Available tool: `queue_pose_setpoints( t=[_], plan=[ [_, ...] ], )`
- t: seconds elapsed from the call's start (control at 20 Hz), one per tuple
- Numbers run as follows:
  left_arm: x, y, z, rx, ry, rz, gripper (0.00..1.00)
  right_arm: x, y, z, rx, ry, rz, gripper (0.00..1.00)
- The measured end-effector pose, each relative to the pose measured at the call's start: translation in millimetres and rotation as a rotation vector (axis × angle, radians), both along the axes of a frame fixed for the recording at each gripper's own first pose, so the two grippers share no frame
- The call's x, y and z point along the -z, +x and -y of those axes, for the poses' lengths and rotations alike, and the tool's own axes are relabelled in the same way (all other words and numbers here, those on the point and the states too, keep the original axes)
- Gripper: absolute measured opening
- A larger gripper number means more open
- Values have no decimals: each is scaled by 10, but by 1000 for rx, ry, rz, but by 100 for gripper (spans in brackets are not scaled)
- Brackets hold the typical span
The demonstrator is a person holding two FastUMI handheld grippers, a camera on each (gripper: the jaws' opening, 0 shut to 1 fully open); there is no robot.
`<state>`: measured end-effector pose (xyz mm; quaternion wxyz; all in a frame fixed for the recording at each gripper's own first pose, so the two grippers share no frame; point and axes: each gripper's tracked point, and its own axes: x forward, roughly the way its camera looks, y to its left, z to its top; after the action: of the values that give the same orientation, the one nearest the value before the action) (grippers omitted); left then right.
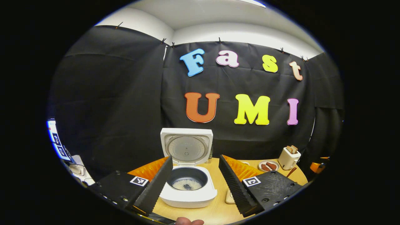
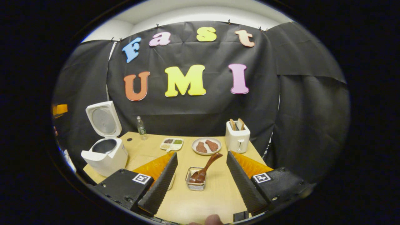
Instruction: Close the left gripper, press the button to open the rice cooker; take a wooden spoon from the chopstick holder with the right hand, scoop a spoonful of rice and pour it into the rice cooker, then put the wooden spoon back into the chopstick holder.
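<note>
Both grippers I'm steering stand wide open and hold nothing: the left gripper (image 1: 195, 175) frames the rice cooker (image 1: 188, 187), the right gripper (image 2: 201, 168) frames the chopstick holder (image 2: 195, 182).

Counting in the right gripper view, I get one rice cooker (image 2: 106, 154), one chopstick holder, one wooden spoon (image 2: 204, 170), one toaster (image 2: 237, 137) with two slices in it, one round plate (image 2: 206, 150) carrying two brown pieces, one divided tray (image 2: 172, 144) and one water bottle (image 2: 141, 127), all on one wooden table (image 2: 215, 197).

From the left gripper, the cooker sits dead ahead at 12 o'clock, between my two fingers and near them. Its lid (image 1: 186, 147) stands upright and open, and the dark inner pot (image 1: 187, 178) has a thin layer of white rice (image 1: 187, 185) on its bottom.

From the right gripper, the holder lies at 12 o'clock, close in between the fingers, apart from both. It is a small clear basket-like container. The spoon rests in it bowl-down, its brown handle leaning up towards 1 o'clock. The cooker is off at 10 o'clock, the toaster at 1 o'clock behind the plate.

A fingertip (image 1: 189, 222) shows at 6 o'clock in the left gripper view.
</note>
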<state>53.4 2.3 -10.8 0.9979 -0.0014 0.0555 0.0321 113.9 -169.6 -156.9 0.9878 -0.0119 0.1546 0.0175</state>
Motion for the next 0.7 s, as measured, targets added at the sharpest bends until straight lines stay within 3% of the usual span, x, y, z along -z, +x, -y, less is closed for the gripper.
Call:
queue_pose_setpoints(
  t=[0.3,0.6,0.65,0.7],
  plan=[
    [123,-134,293,-45,-5,-54,94,1032,544,146,-58,77,-171,100],
    [267,-290,391,-108,-23,-129,94,1507,1146,271,-23,242,-252,99],
    [275,-291,382,-119,-25,-142,94,1547,1228,272,-20,258,-258,90],
    [286,-289,357,-129,-27,-149,94,1577,1304,254,-22,275,-263,89]
  ],
)
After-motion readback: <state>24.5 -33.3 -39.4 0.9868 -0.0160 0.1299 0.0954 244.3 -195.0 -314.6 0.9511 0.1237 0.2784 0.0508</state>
